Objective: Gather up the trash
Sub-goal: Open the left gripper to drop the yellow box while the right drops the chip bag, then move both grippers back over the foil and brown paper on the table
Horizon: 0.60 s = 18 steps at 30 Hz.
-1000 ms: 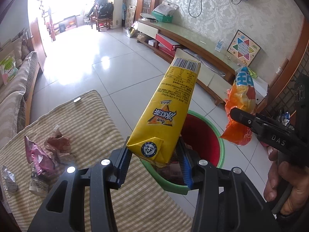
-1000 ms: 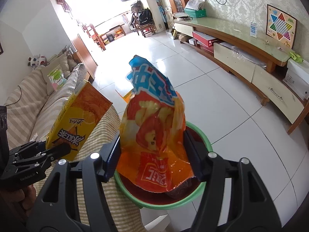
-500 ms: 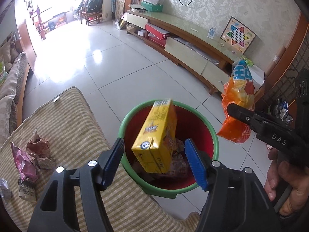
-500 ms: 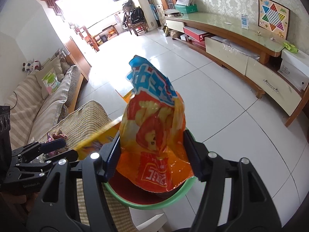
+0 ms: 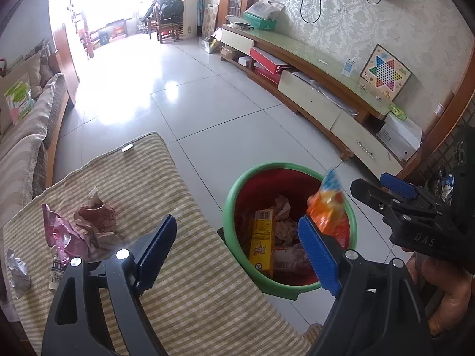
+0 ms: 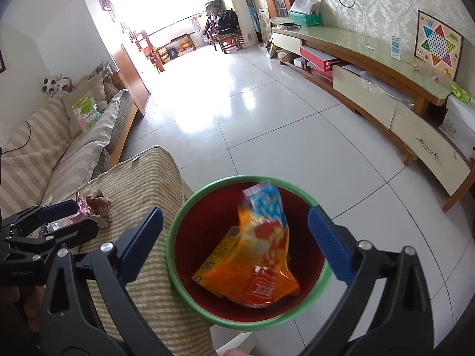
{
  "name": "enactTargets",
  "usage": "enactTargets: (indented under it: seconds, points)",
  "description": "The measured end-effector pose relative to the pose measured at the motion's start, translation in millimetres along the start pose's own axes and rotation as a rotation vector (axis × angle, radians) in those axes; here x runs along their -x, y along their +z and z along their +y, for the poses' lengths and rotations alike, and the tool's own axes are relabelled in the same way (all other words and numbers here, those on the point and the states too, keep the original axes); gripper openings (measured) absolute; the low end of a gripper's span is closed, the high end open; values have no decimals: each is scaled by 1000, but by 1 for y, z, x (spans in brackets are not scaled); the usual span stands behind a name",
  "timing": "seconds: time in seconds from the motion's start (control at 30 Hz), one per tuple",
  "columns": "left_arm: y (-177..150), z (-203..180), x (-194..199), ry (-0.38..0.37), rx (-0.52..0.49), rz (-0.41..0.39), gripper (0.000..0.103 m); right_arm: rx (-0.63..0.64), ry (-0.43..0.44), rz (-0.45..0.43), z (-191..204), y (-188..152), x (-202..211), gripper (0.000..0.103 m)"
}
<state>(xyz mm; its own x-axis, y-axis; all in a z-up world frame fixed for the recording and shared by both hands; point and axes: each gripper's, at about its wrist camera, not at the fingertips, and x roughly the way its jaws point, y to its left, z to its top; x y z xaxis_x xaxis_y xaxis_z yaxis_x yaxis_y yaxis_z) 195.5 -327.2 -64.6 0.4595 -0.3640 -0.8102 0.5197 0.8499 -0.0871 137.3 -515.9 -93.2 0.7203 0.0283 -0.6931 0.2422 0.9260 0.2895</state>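
Note:
A red bin with a green rim (image 5: pixel 237 190) (image 6: pixel 184 207) stands on the floor beside the striped table. Inside it lies a yellow carton (image 5: pixel 261 243) (image 6: pixel 216 261). An orange and blue snack bag (image 6: pixel 267 255) (image 5: pixel 326 210) is blurred, loose and dropping into the bin. My left gripper (image 5: pixel 236 228) hangs over the bin's near edge, its jaws opening with nothing between them. My right gripper (image 6: pixel 236 216) is above the bin, jaws opening wide, and the bag is free of its pads. Each gripper also shows in the other view: right gripper (image 5: pixel 374 182), left gripper (image 6: pixel 74 218).
The striped cloth on the table (image 5: pixel 178 267) holds a pink wrapper (image 5: pixel 59 237), a crumpled brown wrapper (image 5: pixel 95 216) and a silver wrapper (image 5: pixel 16 270). A sofa (image 6: pixel 59 148) runs along the left. A long TV cabinet (image 5: pixel 326 95) lines the right wall. White tile floor lies between.
The left gripper opened and the yellow carton fell into the bin. The right gripper then opened and the orange bag slipped down out of its pads into the bin.

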Motion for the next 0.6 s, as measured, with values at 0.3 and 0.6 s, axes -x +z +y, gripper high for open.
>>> enactTargets:
  seconds: [0.3, 0.6]
  points:
    - [-7, 42, 30, 56, 80, -52, 93, 56, -14, 15, 37, 2, -5, 98]
    - [-39, 111, 65, 114, 214, -85, 95, 143, 21, 29, 104, -5, -10, 98]
